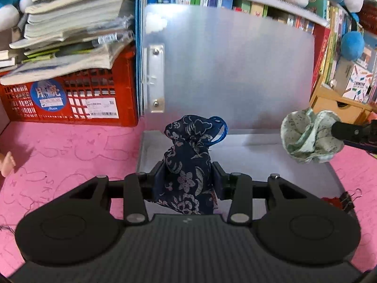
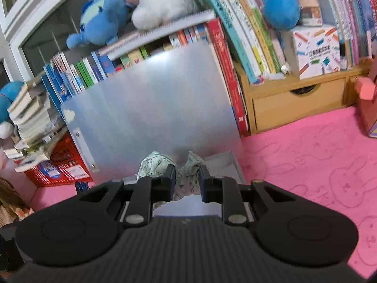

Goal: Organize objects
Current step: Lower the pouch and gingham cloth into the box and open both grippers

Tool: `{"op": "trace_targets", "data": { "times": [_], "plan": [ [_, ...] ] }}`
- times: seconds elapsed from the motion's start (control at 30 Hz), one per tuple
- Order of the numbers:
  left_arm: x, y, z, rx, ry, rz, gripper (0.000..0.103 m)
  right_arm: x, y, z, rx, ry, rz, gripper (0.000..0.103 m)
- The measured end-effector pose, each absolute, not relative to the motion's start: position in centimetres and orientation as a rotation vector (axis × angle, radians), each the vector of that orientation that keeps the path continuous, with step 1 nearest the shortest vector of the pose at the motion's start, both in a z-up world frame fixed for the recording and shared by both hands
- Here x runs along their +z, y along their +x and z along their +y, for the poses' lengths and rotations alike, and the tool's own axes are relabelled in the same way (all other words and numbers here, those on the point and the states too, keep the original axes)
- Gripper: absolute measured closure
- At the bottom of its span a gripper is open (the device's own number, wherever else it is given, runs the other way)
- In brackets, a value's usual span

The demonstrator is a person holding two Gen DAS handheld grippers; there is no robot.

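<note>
My left gripper is shut on a dark blue flowered drawstring pouch, which stands upright between the fingers with its blue cord loop at the top. It hangs over the floor of an open translucent plastic box. My right gripper is shut on a pale green speckled cloth bundle. In the left wrist view the pale green bundle shows at the right, over the box's right side, pinched by the right gripper's black fingers. The box's raised lid stands behind both.
A red crate under stacked books sits left of the box. Books line the back shelf, with plush toys on top. A wooden drawer unit stands to the right. Binder clips lie near the box's right corner on the pink mat.
</note>
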State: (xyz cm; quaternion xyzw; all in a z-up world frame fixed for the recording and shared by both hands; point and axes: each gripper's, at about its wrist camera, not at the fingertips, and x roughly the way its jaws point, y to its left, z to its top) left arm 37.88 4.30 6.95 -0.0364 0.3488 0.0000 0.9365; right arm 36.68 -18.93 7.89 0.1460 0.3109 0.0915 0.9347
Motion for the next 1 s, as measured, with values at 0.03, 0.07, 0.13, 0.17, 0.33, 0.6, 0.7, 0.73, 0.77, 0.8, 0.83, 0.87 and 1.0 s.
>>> {"op": "trace_targets", "data": {
  "times": [0.03, 0.07, 0.13, 0.17, 0.33, 0.6, 0.7, 0.73, 0.77, 0.8, 0.83, 0.87, 1.0],
  "plan": [
    [6.6, 38.1, 4.3, 0.000, -0.072, 0.719, 0.055, 7.5, 37.0, -18.8, 0.183, 0.291, 0.644, 0.078],
    [6.3, 38.3, 4.3, 0.000, -0.067, 0.724, 0.055, 7.0, 37.2, -18.7, 0.176, 0.284, 0.654, 0.078],
    [5.6, 38.6, 4.2, -0.001, -0.054, 0.732, 0.055, 6.0, 37.7, -18.7, 0.166, 0.278, 0.669, 0.078],
    [5.3, 38.8, 4.2, -0.002, -0.048, 0.735, 0.055, 5.6, 37.9, -18.7, 0.162, 0.279, 0.679, 0.078],
    [3.8, 39.5, 4.2, 0.000, -0.042, 0.756, 0.055, 3.9, 38.5, -18.7, 0.151, 0.264, 0.715, 0.078],
    [2.8, 39.7, 3.8, -0.006, 0.011, 0.761, 0.055, 2.2, 38.9, -17.8, 0.156, 0.221, 0.747, 0.076],
    [2.8, 39.4, 3.7, -0.005, 0.022, 0.756, 0.055, 2.1, 38.9, -17.6, 0.152, 0.201, 0.742, 0.071],
    [2.8, 39.3, 3.5, -0.003, 0.028, 0.754, 0.055, 2.1, 38.8, -17.6, 0.150, 0.198, 0.740, 0.065],
    [2.8, 39.2, 3.4, -0.001, 0.035, 0.752, 0.054, 2.1, 38.7, -17.6, 0.147, 0.197, 0.738, 0.057],
    [2.9, 39.0, 3.3, 0.000, 0.042, 0.752, 0.054, 2.2, 38.6, -17.6, 0.143, 0.196, 0.732, 0.050],
    [3.0, 39.1, 3.3, -0.001, 0.044, 0.752, 0.054, 2.3, 38.4, -17.6, 0.146, 0.197, 0.724, 0.045],
    [3.1, 38.9, 3.4, -0.005, 0.040, 0.753, 0.053, 2.5, 38.1, -17.6, 0.150, 0.199, 0.717, 0.044],
    [4.2, 38.1, 3.5, -0.019, 0.012, 0.738, 0.048, 3.4, 37.2, -17.6, 0.163, 0.203, 0.694, 0.041]
  ]
}}
